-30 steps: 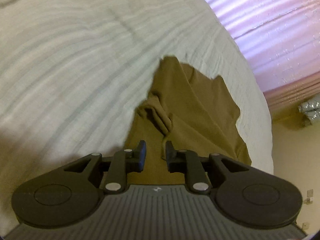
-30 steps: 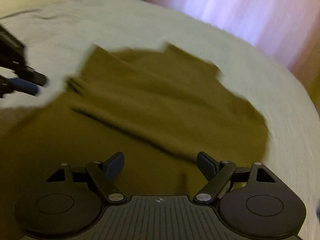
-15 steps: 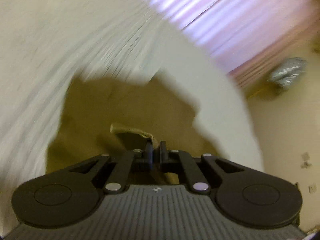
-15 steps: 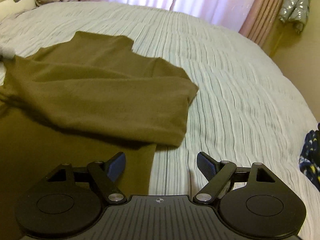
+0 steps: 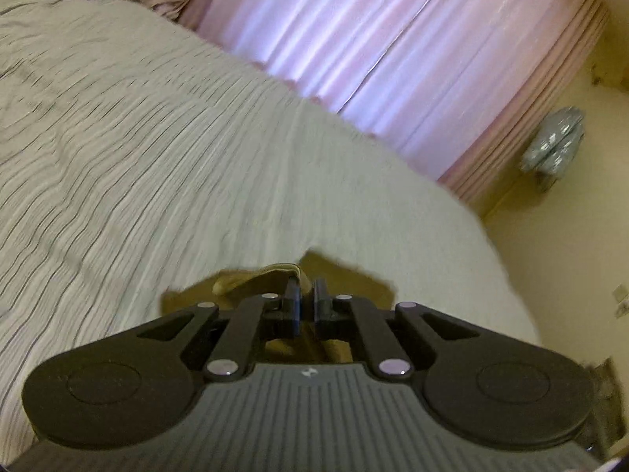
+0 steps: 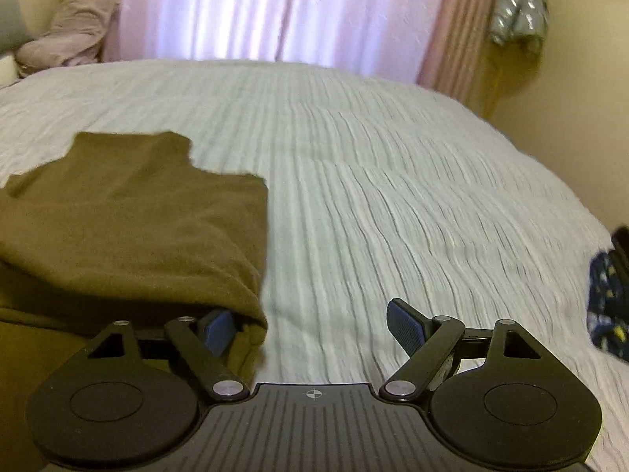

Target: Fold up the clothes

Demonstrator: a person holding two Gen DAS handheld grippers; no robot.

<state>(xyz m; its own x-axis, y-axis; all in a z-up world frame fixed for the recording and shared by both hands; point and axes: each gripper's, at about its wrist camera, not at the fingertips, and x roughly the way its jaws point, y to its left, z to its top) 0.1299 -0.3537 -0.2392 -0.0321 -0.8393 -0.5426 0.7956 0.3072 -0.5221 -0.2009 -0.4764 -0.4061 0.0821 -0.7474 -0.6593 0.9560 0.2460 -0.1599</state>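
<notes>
In the left wrist view the left gripper (image 5: 306, 295) was clamped tight on an edge of the olive-brown garment (image 5: 354, 279), the cloth bunched at lower centre right at the fingertips, with the pale ribbed bedspread (image 5: 157, 157) beyond. In the right wrist view the right gripper (image 6: 310, 324) stood wide and empty at bottom centre; the garment (image 6: 137, 228) lay folded to the left, its right edge running up the frame and brushing the left pad, so a grab looked only a small leftward shift away.

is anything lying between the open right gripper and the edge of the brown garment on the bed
Nothing visible. The right gripper is open at the brown garment: its near folded edge reaches one blue pad, and only bare bedspread lies between the fingers. The dark patterned cloth sits off at the right edge.
</notes>
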